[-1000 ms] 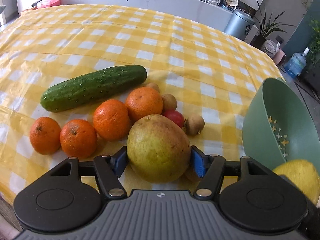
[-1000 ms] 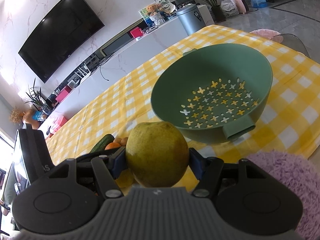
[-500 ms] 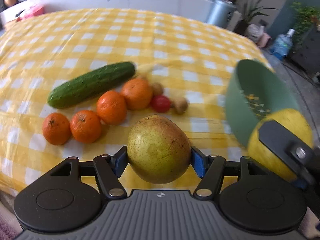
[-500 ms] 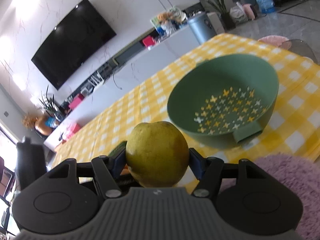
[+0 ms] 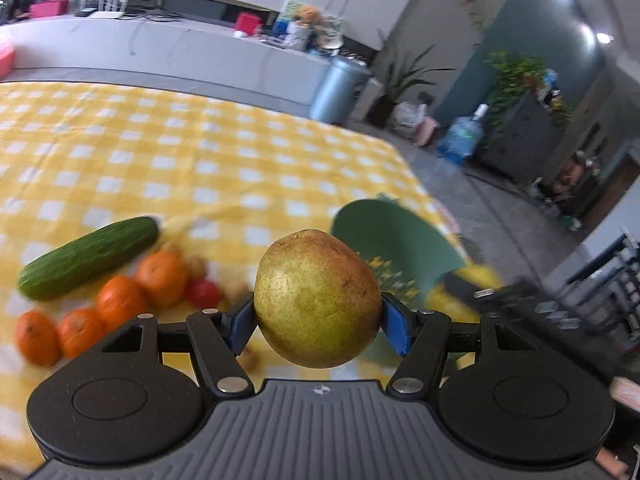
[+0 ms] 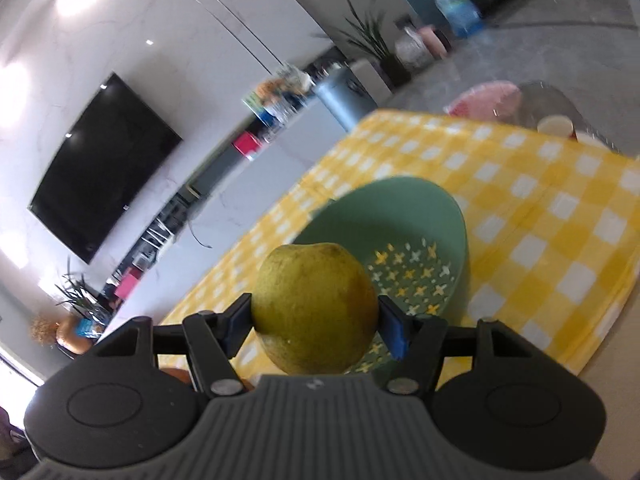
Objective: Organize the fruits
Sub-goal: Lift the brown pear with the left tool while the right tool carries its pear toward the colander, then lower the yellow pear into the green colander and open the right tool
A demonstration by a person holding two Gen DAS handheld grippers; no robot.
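Note:
My left gripper (image 5: 318,320) is shut on a speckled yellow-green pear (image 5: 318,298), held above the table. Behind it the green colander bowl (image 5: 384,236) stands near the table's right edge. The other gripper shows blurred at right with its own yellow pear (image 5: 478,278) near the bowl. In the right wrist view my right gripper (image 6: 314,322) is shut on a darker yellow-green pear (image 6: 314,306), close in front of the green colander bowl (image 6: 436,216), which holds nothing I can see.
A cucumber (image 5: 90,256), several oranges (image 5: 120,302), a small red fruit (image 5: 203,293) and small brown fruits lie on the yellow checked cloth (image 5: 200,160) at left. The table edge falls off right of the bowl. A paper cup (image 6: 554,125) sits far right.
The left gripper has risen and tilted up with its pear, so the fruits sit lower and farther. The right gripper has swung with its pear closer to the bowl.

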